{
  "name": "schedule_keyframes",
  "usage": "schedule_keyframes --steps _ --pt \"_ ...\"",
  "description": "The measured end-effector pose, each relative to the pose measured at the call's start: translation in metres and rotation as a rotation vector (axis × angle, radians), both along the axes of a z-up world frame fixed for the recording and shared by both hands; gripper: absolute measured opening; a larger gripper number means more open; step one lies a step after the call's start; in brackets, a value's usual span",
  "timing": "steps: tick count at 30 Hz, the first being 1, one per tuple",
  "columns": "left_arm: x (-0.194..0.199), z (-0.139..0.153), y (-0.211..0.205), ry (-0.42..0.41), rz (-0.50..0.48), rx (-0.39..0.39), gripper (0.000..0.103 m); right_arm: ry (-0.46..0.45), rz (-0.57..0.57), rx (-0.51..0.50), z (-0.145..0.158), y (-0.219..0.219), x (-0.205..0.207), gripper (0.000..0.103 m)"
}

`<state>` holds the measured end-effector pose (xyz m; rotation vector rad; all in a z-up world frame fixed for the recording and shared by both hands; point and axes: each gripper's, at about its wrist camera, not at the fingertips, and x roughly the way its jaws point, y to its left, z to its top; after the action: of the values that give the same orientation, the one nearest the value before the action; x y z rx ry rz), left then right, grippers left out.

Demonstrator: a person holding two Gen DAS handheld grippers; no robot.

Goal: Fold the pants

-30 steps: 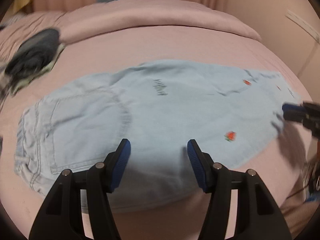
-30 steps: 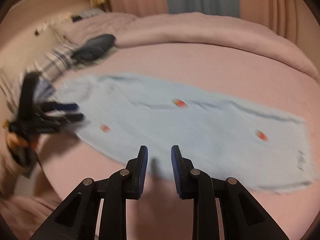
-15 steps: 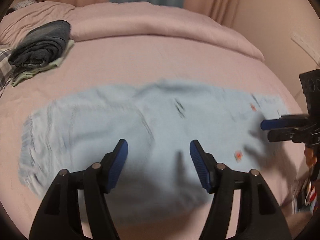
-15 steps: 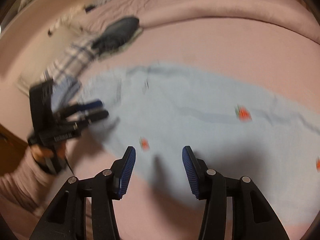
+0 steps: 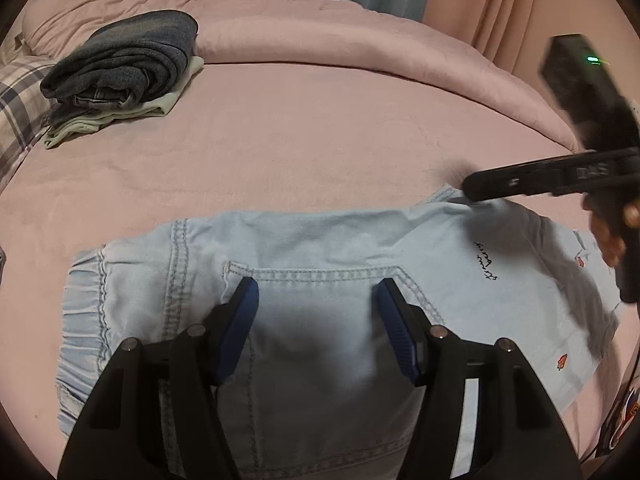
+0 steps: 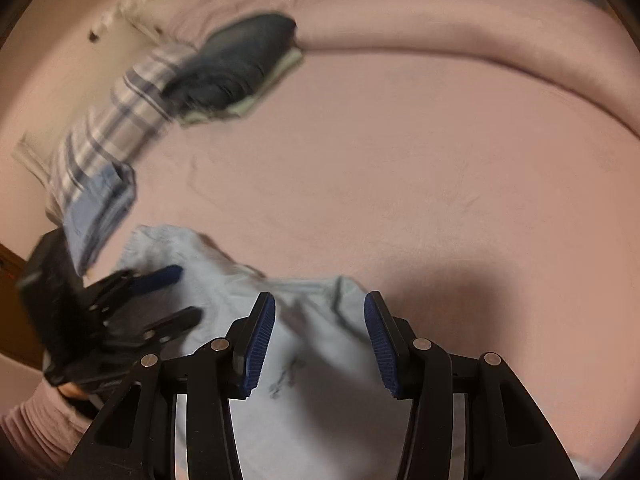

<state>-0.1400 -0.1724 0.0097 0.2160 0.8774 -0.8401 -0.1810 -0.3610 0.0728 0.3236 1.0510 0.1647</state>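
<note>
Both grippers have dropped closer to the pants than half a second ago, so the denim now fills the near part of each view. The pants lie flat on the pink bed, waistband to the left. The left gripper hangs spread wide above the back pocket, holding nothing. The right gripper is likewise released, above the leg end on the right. The left view shows the right gripper's black finger touching the far hem and a sharp stack of folded clothes far left; the right view blurs these but adds a plaid pillow.
</note>
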Motion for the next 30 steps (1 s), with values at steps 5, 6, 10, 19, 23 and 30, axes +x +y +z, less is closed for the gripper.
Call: schedule_keyframes --steps 5,6,10,19,23,30 --pt "0.002 -0.001 -0.001 0.002 -0.008 -0.004 0.062 0.077 0.106 0.055 -0.01 0.008 0.003 0.009" --pt "0.003 0.0 -0.002 0.004 -0.007 0.004 0.062 0.076 0.117 0.042 -0.009 0.011 0.003 0.008" --pt "0.008 0.003 -0.01 0.003 -0.002 0.038 0.062 0.024 0.072 0.049 0.003 0.002 0.012 0.007" --pt "0.004 -0.005 -0.012 -0.056 -0.021 0.059 0.063 0.039 -0.035 -0.008 -0.016 -0.006 0.026 0.009" --pt "0.004 -0.006 -0.012 -0.065 -0.02 0.063 0.063 -0.05 -0.091 -0.12 0.01 -0.007 -0.005 0.009" --pt "0.002 -0.005 -0.013 -0.072 -0.018 0.076 0.063 -0.024 -0.067 -0.168 -0.007 0.0 -0.056 0.009"
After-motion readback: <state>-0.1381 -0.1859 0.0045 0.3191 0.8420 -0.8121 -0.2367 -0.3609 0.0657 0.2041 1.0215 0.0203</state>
